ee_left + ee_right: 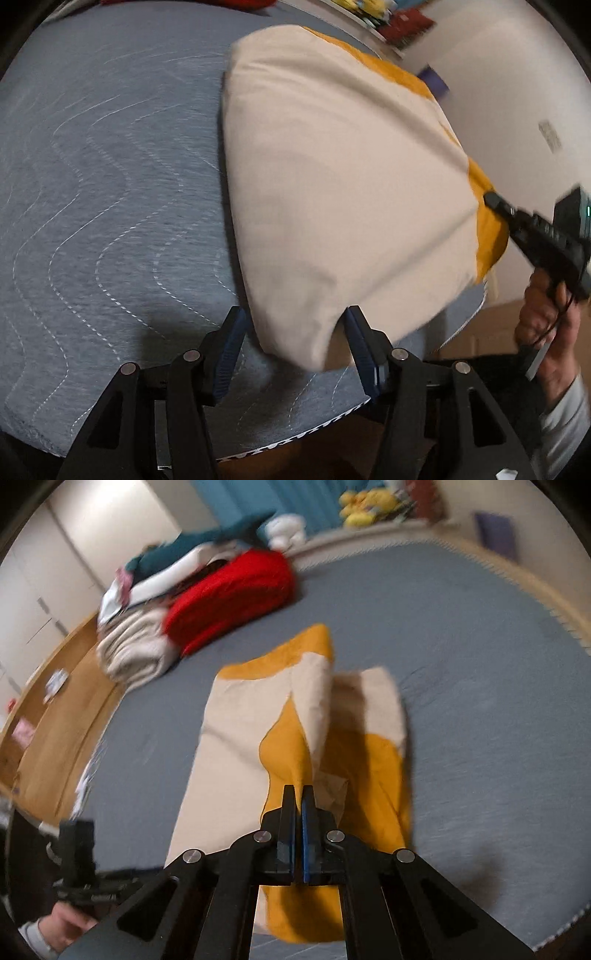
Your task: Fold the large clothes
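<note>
While right gripper (299,794) pinches garment (295,716), left gripper (295,325) agape

we see a cream and mustard-yellow garment (236,716) lying partly folded on the grey quilted mattress (480,664), one edge lifted.

Motion blurs the pile of clothes (184,627) and the yellow toys (364,502) on the shelf. The cream and orange garment (343,192) hides the right gripper's (493,199) fingertips.
</note>
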`<action>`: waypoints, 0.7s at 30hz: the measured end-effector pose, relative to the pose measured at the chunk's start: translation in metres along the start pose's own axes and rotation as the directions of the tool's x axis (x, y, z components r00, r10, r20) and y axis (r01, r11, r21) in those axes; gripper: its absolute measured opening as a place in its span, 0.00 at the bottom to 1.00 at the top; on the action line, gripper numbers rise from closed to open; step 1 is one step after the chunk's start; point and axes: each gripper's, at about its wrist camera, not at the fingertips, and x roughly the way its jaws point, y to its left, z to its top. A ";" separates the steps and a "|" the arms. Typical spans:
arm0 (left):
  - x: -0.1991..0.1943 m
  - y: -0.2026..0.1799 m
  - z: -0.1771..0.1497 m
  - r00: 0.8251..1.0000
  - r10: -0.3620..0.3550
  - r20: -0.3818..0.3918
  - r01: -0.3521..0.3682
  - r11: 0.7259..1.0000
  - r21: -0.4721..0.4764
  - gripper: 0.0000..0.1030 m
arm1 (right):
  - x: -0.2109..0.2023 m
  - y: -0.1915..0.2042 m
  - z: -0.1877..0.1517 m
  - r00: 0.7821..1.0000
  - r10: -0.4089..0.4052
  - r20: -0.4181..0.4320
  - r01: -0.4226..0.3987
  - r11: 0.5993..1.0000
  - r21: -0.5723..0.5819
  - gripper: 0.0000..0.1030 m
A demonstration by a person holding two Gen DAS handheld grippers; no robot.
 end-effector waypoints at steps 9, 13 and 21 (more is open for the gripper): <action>0.001 -0.035 0.001 0.999 0.030 0.016 -0.032 0.993 0.114 0.49 | 0.065 -0.035 -0.029 0.926 -0.251 -0.283 0.236 0.968 -0.085 0.02; 0.009 -0.018 0.001 0.999 0.038 -0.012 -0.036 0.996 0.077 0.49 | 0.077 -0.032 -0.027 0.914 -0.274 -0.300 0.260 0.962 -0.087 0.02; 0.011 -0.031 -0.002 0.997 0.056 -0.059 -0.052 0.996 0.069 0.45 | 0.092 -0.022 -0.019 0.896 -0.328 -0.299 0.298 0.944 -0.142 0.02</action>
